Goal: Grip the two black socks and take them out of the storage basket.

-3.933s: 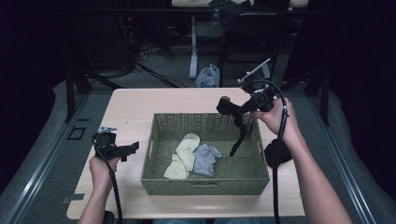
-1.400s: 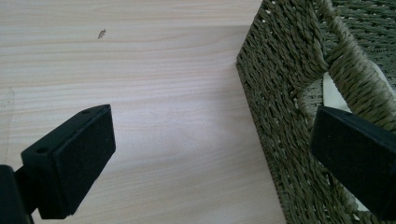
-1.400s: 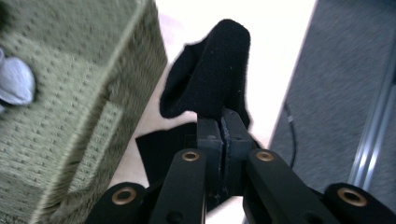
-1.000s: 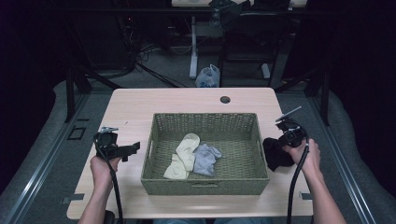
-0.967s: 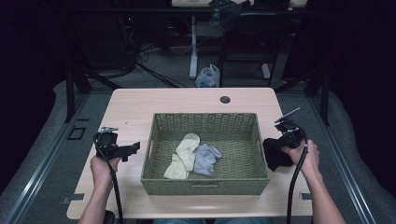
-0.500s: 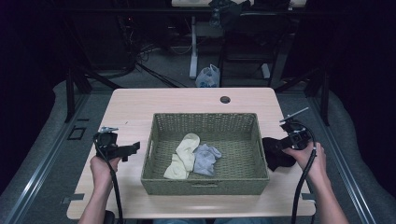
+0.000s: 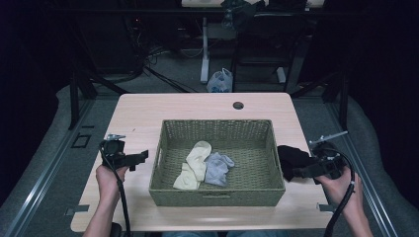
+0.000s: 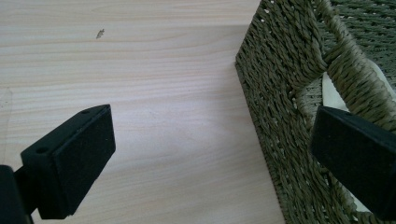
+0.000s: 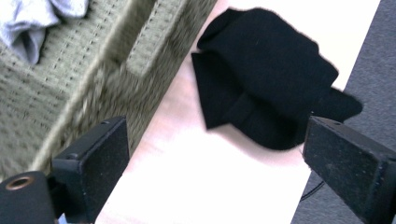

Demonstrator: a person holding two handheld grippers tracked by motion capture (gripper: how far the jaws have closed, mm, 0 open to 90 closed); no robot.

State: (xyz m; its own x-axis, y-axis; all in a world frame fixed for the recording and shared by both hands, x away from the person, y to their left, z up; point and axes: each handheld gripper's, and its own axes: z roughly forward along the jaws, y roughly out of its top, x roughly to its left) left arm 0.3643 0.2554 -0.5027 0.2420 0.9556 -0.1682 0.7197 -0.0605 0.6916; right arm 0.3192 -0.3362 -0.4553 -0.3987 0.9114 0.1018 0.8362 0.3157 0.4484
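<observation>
Your right tongs [image 7: 302, 171] hover low over the surface [image 7: 197, 106], to the right of the woven basket [image 7: 217, 129], with their jaws spread wide and nothing between them. In the right gripper view, the black sock [image 9: 266, 79] lies crumpled on the surface ahead of those open jaws, just beside the basket's right wall [image 9: 135, 56] and close to the surface's right edge; neither jaw touches it. From the high view, the black sock [image 7: 291, 159] sits between the basket and your right hand [image 7: 341, 185].

Your left tongs [image 7: 138, 157] hang near the basket's left wall, also open wide and empty. In the left gripper view, one jaw sits over bare wood and the other over the basket's rim [image 8: 336, 60].

Inside the basket lie a cream sock [image 7: 193, 163] and a grey sock [image 7: 217, 168], touching each other.
</observation>
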